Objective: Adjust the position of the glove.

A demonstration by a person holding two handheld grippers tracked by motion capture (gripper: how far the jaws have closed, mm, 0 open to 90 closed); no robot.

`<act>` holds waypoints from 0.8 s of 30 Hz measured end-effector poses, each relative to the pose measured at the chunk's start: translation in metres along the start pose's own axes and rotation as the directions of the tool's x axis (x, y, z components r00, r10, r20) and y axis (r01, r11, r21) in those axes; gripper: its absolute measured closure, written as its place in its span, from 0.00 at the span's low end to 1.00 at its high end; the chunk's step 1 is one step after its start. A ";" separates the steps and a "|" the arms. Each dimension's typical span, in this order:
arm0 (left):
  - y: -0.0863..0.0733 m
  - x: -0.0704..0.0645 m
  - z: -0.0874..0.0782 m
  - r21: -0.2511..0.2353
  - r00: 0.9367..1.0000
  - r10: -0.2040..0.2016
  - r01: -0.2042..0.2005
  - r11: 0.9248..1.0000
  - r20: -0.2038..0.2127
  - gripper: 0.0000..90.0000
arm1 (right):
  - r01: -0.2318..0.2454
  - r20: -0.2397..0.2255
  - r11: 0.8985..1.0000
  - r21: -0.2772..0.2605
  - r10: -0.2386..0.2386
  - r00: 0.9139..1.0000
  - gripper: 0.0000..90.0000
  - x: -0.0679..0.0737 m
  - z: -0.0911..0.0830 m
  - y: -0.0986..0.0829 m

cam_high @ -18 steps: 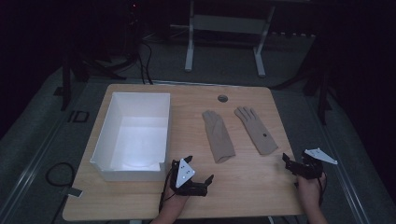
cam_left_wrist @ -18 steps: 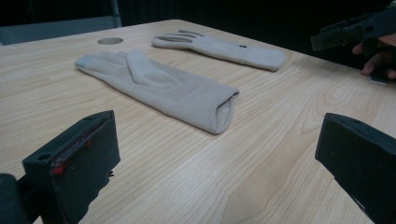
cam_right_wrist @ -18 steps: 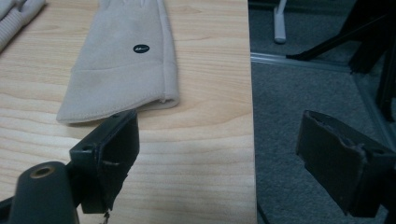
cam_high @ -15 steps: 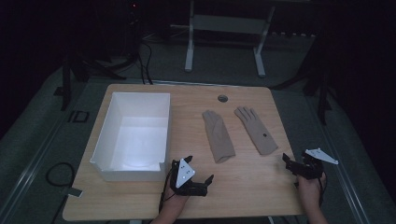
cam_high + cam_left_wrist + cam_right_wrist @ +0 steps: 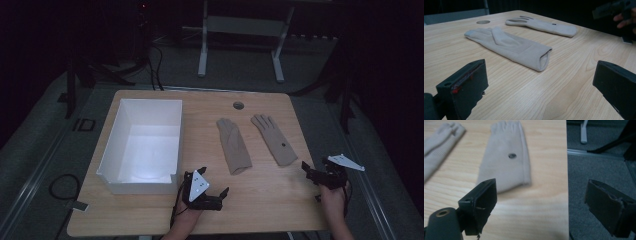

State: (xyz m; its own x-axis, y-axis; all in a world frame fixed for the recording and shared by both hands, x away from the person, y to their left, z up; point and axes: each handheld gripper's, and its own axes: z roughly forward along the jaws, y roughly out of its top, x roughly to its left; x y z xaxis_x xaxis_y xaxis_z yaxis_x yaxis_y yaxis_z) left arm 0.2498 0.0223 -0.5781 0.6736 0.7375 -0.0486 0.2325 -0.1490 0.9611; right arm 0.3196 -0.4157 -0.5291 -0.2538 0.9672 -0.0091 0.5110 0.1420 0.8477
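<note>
Plainly, nothing is being held: both grippers sit at the near edge of the table (image 5: 150,220) with their jaws spread apart and empty, each aimed at a glove as if lined up for a pick.

The left gripper (image 5: 212,192) lies low near the middle of the near edge, just off the white box's near right corner. Its own view looks along the wood at the left glove (image 5: 509,46), which lies flat with its open cuff facing the jaws and its fingers pointing toward the far edge. That cuff is the closest part, so it looks like the natural place to pinch, though the fabric lies thin on the wood and the lower jaw would have to slide under it.

The right gripper (image 5: 312,173) hovers at the right edge near the near right corner; in its view one jaw sits over the wood and the other over the grey floor past the edge. The right glove (image 5: 274,141), marked by a small dark dot, lies just ahead, angled with its cuff toward that gripper.

The white box (image 5: 112,150) stands open and empty along the left side, probably the place meant for the gloves. A round hole (image 5: 238,105) sits near the far edge.
</note>
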 end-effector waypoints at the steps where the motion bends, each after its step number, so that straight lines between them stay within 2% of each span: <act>1: 0.000 0.000 0.000 0.000 1.000 0.001 -0.001 1.000 0.000 0.00 | 0.031 0.024 0.999 -0.017 -0.030 0.999 0.12 0.003 -0.003 0.008; 2: 0.000 0.000 0.000 -0.001 1.000 0.002 -0.002 1.000 0.000 0.00 | 0.031 0.024 0.999 -0.017 -0.030 0.999 0.12 0.003 -0.003 0.008; 3: 0.000 0.000 0.000 0.000 1.000 0.002 -0.002 1.000 -0.001 0.00 | 0.032 0.032 0.999 -0.019 -0.031 0.999 0.17 0.004 -0.005 0.011; 4: 0.000 -0.001 0.000 0.000 1.000 0.004 -0.004 1.000 -0.002 0.00 | 0.017 0.006 1.000 0.006 -0.017 1.000 0.17 0.004 -0.005 0.015; 5: 0.000 -0.001 0.000 0.000 1.000 0.005 -0.005 1.000 -0.002 0.00 | -0.005 -0.052 1.000 0.016 0.006 0.999 0.18 0.004 -0.004 0.020; 7: 0.000 -0.001 0.000 0.001 1.000 0.005 -0.005 1.000 -0.002 0.00 | -0.006 -0.052 1.000 0.011 0.007 0.999 0.18 0.005 -0.004 0.022; 8: 0.000 -0.001 0.000 0.001 1.000 0.005 -0.005 1.000 -0.001 0.00 | 0.005 -0.046 1.000 0.004 -0.005 0.999 0.18 0.007 -0.003 0.024; 10: 0.000 -0.001 0.000 0.002 1.000 0.005 -0.005 1.000 -0.001 0.00 | 0.014 -0.076 1.000 0.004 -0.014 0.997 0.14 0.012 0.000 0.030; 13: 0.000 0.000 0.000 0.001 1.000 0.005 -0.005 1.000 0.002 0.00 | 0.006 -0.063 1.000 0.003 -0.005 0.998 0.15 0.017 0.002 0.034; 15: 0.000 -0.001 0.000 0.001 1.000 0.006 -0.006 1.000 0.002 0.00 | 0.017 -0.114 1.000 -0.010 -0.019 0.993 0.12 0.026 0.006 0.041; 18: 0.000 -0.001 0.000 0.001 1.000 0.007 -0.007 1.000 0.002 0.00 | 0.024 -0.125 1.000 -0.014 -0.026 0.992 0.12 0.033 0.009 0.046; 19: 0.000 -0.001 0.000 0.000 1.000 0.007 -0.007 1.000 0.002 0.00 | 0.034 -0.148 0.999 -0.012 -0.035 0.988 0.15 0.039 0.013 0.052; 24: 0.000 -0.001 0.000 0.001 1.000 0.007 -0.007 1.000 0.002 0.00 | 0.062 -0.181 0.998 -0.022 -0.065 0.981 0.19 0.050 0.020 0.064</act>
State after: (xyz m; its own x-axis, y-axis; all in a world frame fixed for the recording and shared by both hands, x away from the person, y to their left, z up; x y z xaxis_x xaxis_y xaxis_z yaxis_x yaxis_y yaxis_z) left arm 0.2497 0.0216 -0.5780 0.6768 0.7350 -0.0425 0.2285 -0.1547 0.9612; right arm 0.3559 -0.3538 -0.4857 -0.4310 0.9018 0.0319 0.4758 0.1971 0.8572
